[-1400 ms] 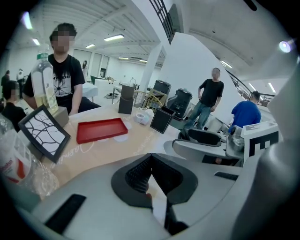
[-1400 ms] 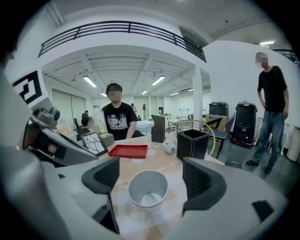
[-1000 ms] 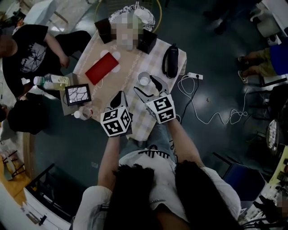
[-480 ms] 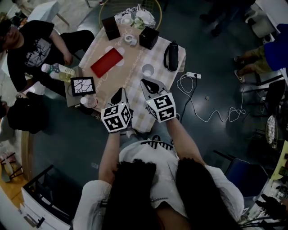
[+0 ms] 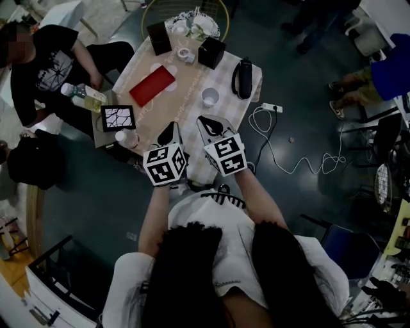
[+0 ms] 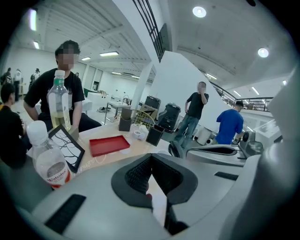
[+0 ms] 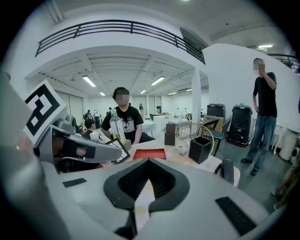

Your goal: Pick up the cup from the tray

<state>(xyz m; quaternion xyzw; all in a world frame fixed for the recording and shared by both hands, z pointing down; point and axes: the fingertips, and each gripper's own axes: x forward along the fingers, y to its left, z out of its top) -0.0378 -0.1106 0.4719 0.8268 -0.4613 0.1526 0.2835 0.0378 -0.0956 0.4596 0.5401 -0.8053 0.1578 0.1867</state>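
A white cup (image 5: 209,97) stands upright on the checked table (image 5: 192,154), to the right of the red tray (image 5: 152,86), not in it. My right gripper (image 5: 208,122) points at the cup from just short of it, shut, with nothing between its jaws. My left gripper (image 5: 168,133) hovers beside it over the near part of the table, also shut and empty. The red tray (image 6: 109,145) shows bare in the left gripper view beyond the left gripper (image 6: 151,161). In the right gripper view the tray (image 7: 150,153) lies past the right gripper (image 7: 148,164). Neither gripper view shows the cup.
Two black boxes (image 5: 159,37) (image 5: 211,52) and a wire basket (image 5: 186,16) stand at the far end. A black bag (image 5: 242,78) lies at the right edge. A picture frame (image 5: 118,118) and two bottles (image 5: 83,97) (image 5: 129,138) are at the left, beside a seated person (image 5: 45,70).
A second ago the right gripper's jaws stood spread close to the cup; now they are together and the cup stands free beyond them. The left gripper has barely moved.
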